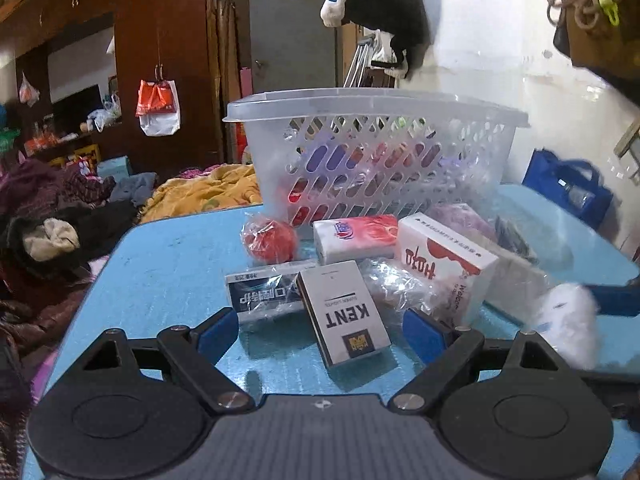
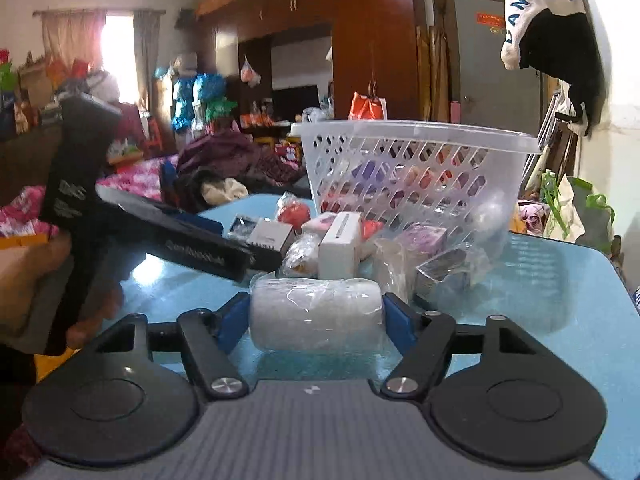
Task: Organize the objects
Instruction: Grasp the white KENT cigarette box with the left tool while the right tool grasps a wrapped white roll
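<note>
White plastic-wrapped roll (image 2: 316,314) clamped between right gripper (image 2: 316,320) pads, basket-bound; left gripper (image 1: 320,330) spread, white KENT box (image 1: 344,314) between fingers.

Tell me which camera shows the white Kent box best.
The left wrist view: the Kent box lies face-up between the open left gripper, label readable. The right wrist view shows only a sliver behind the other gripper.

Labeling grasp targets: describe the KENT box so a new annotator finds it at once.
Start at the clear lattice basket on the blue table; a pile of small packages lies in front of it. The KENT box is the pile's nearest item, between the open left gripper's fingers. Its neighbours are red-printed or plastic-wrapped; it is plain white with black lettering and a dark emblem.
</note>
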Available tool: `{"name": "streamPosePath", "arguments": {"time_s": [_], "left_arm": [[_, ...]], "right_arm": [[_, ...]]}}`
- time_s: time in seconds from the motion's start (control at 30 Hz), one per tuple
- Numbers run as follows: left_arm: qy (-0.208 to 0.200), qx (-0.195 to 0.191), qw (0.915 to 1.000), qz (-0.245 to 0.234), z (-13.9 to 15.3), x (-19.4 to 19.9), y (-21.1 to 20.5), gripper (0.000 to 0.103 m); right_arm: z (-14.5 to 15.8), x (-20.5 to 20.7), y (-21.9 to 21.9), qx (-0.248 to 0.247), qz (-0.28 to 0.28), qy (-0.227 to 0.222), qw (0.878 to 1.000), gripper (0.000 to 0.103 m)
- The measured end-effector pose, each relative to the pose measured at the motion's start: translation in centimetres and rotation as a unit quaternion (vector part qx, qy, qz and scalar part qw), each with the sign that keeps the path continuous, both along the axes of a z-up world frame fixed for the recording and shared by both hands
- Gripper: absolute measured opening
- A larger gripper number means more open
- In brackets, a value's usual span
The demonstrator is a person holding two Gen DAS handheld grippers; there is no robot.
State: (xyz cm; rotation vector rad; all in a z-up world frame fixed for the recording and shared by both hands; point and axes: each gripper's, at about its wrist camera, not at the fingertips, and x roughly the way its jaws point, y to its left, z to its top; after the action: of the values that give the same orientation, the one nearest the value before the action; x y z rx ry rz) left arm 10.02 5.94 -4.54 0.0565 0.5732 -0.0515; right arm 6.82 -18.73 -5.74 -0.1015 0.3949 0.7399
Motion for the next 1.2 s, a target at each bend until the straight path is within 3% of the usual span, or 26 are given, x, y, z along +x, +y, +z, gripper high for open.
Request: {"name": "streamPosePath", "arguments": {"time_s": [0.17,0.23,0.3,0.4,0.9,1.2], "left_arm": [[0.006,0.014,0.9999,0.005,0.0,0.3,-0.5,0.091],[0.012,0.025,0.9996,0.007,-0.2,0.5,-0.9,0.081],[0.013,0.037,0.9992,0.009,-0.3,0.4,-1.2,0.058],[0.008,0.041,0.9991,0.01,-0.3,0.1,-1.3,0.042],[-0.062,-0.049,0.9968,-0.012,0.4,-2.0,1.3,0.041],[-0.07,-0.056,0.9959,-0.012,0.5,-2.1,1.5,0.041]], "right_arm": [[0.3,0.2,-1.0,0.02,-0.002,0.0,1.0,0.073],[0.5,0.2,-1.3,0.028,-0.001,0.001,1.0,0.073],[0.6,0.1,-1.5,0.033,-0.002,-0.002,0.999,0.073],[0.8,-0.1,-1.7,0.037,-0.002,-0.008,0.999,0.073],[1.7,-0.1,-3.2,0.059,-0.017,-0.026,0.998,0.073],[1.8,0.2,-3.7,0.066,-0.024,-0.027,0.997,0.073]]}}
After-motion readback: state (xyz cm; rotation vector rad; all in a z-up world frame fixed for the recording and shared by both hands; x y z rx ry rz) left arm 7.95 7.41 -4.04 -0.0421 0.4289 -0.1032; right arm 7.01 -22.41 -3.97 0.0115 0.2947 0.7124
